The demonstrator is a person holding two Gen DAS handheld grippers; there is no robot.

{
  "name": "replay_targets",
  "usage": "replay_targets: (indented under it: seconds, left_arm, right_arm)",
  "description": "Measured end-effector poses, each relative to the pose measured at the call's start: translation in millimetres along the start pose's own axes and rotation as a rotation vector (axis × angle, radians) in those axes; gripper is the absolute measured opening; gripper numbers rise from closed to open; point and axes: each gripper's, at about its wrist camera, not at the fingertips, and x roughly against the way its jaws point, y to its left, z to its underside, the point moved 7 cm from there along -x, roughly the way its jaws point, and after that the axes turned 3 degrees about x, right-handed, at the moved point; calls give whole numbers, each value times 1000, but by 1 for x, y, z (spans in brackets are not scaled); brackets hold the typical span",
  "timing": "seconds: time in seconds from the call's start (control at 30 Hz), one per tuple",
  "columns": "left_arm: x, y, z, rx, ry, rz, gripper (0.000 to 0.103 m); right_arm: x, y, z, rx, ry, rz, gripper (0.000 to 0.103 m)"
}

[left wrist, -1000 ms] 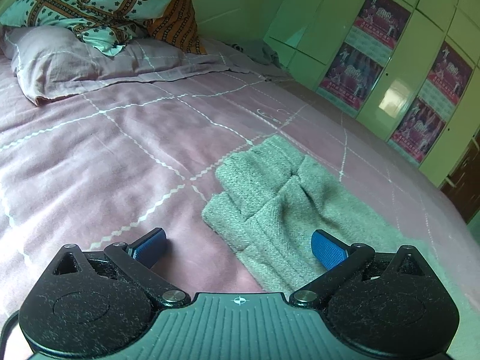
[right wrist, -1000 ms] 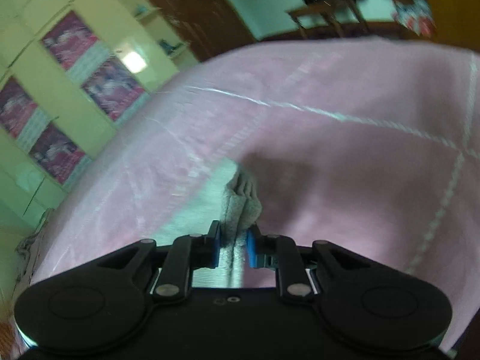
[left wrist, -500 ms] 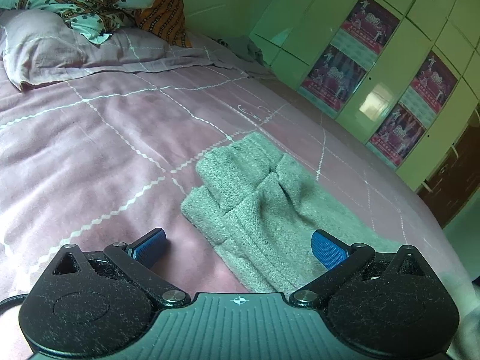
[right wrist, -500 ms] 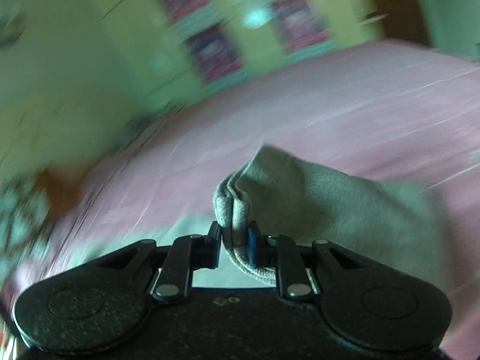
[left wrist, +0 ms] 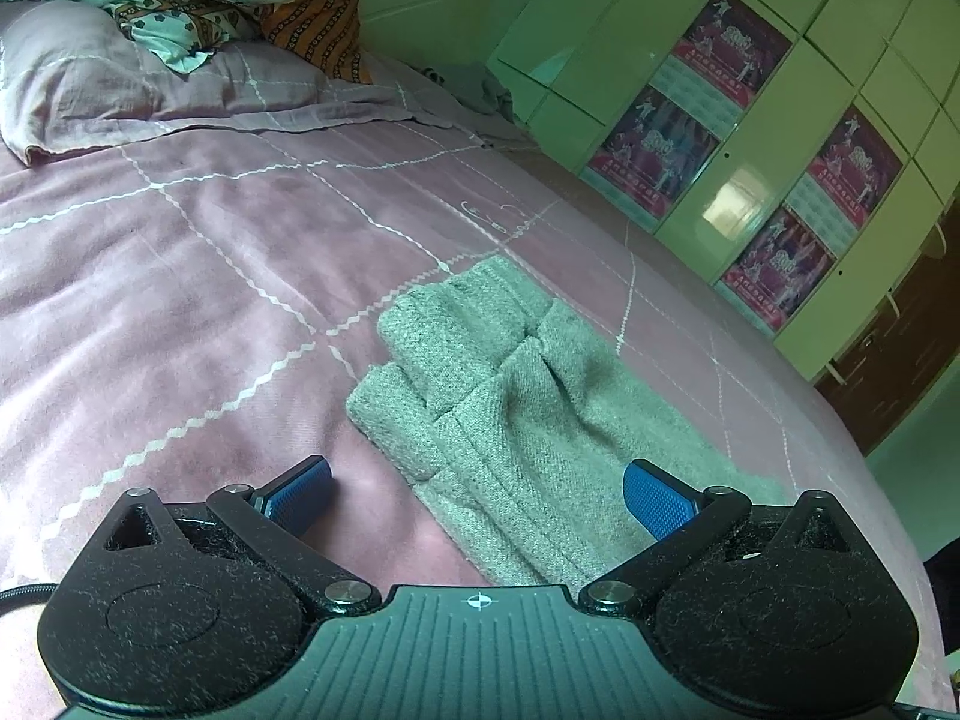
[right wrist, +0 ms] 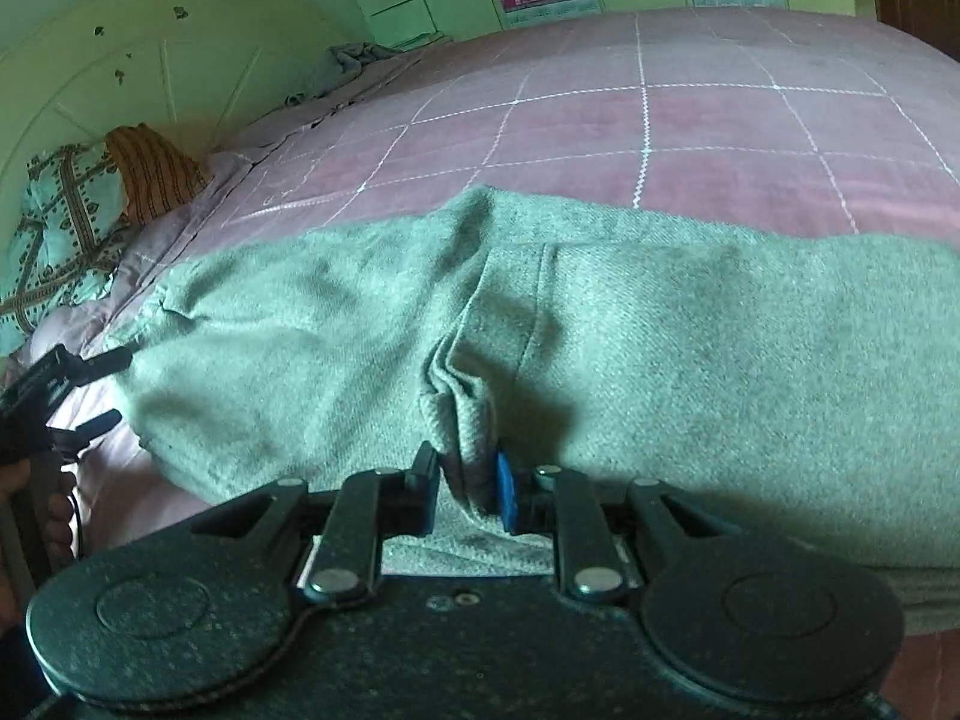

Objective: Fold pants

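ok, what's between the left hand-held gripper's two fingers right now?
Only the pants lying flat on the pink bedspread. In the left wrist view the left hand-held gripper stands wide open over them, pads clear of the cloth.

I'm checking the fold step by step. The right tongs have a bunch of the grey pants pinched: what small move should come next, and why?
Probably lower the right tongs to lay the pinched fold on the pants, then release. The fabric is bunched between the pads over the spread cloth on the bed, while the left tongs stand open and empty near the other end.
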Motion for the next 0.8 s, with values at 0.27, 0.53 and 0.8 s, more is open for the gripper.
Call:
replay_targets:
  seconds: [0.27, 0.53, 0.8]
  left_arm:
    - [-1, -1, 1, -6, 2, -3, 102]
    - [-1, -2, 2, -14, 3, -11, 102]
    - [6, -7, 1, -45, -32, -24, 102]
  right_arm:
    - [8, 11, 2, 72, -23, 25, 20]
    - [8, 50, 18, 457, -21, 88, 21]
    - [25, 47, 16, 262, -90, -78, 19]
